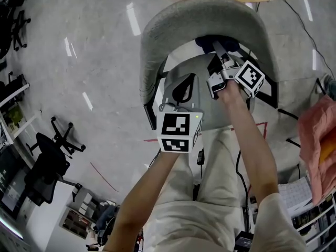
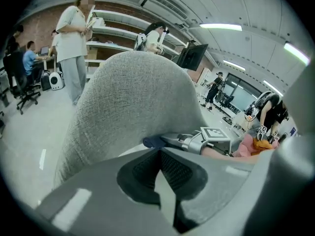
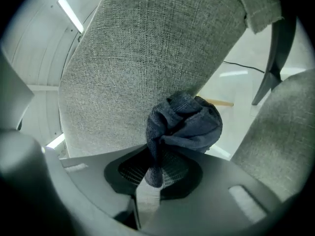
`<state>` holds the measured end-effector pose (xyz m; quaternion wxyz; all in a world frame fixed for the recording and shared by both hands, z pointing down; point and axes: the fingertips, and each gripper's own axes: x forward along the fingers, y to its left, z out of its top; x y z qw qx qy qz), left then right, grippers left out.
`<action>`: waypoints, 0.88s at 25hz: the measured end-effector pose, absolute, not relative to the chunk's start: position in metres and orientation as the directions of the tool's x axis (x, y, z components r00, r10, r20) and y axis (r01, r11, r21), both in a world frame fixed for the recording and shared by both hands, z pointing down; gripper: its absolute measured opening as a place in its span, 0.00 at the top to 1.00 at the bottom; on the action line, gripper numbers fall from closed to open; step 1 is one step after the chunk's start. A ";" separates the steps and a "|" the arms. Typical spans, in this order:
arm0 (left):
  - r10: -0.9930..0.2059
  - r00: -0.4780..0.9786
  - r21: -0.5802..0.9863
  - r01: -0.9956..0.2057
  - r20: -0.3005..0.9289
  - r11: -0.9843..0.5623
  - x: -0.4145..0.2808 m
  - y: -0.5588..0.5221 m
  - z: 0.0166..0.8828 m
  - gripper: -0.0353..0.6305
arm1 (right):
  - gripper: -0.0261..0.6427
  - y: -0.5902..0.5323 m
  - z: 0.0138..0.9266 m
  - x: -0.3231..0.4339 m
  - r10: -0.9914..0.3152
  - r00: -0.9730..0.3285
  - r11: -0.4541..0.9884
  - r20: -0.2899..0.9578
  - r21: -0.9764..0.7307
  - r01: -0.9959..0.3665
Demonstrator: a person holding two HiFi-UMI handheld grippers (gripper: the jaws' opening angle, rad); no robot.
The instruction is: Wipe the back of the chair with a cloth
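The right gripper has its jaws clamped on a bunched dark blue cloth, held up against the seat side of the grey fabric chair back. The left gripper hovers by the back's left edge, jaws together on nothing. Its cube bears black-and-white square markers. Pink fabric lies off to the right, and a black office chair stands well apart.

Cloth just before chair back
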<state>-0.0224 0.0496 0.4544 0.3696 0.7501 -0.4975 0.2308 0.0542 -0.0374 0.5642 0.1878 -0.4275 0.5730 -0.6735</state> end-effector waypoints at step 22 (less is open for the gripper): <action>-0.616 0.386 0.316 -0.921 0.687 -0.226 -0.034 0.034 0.431 0.94 | 0.85 -0.047 0.505 0.044 -0.756 -0.579 -0.233 0.305 -0.952 -0.198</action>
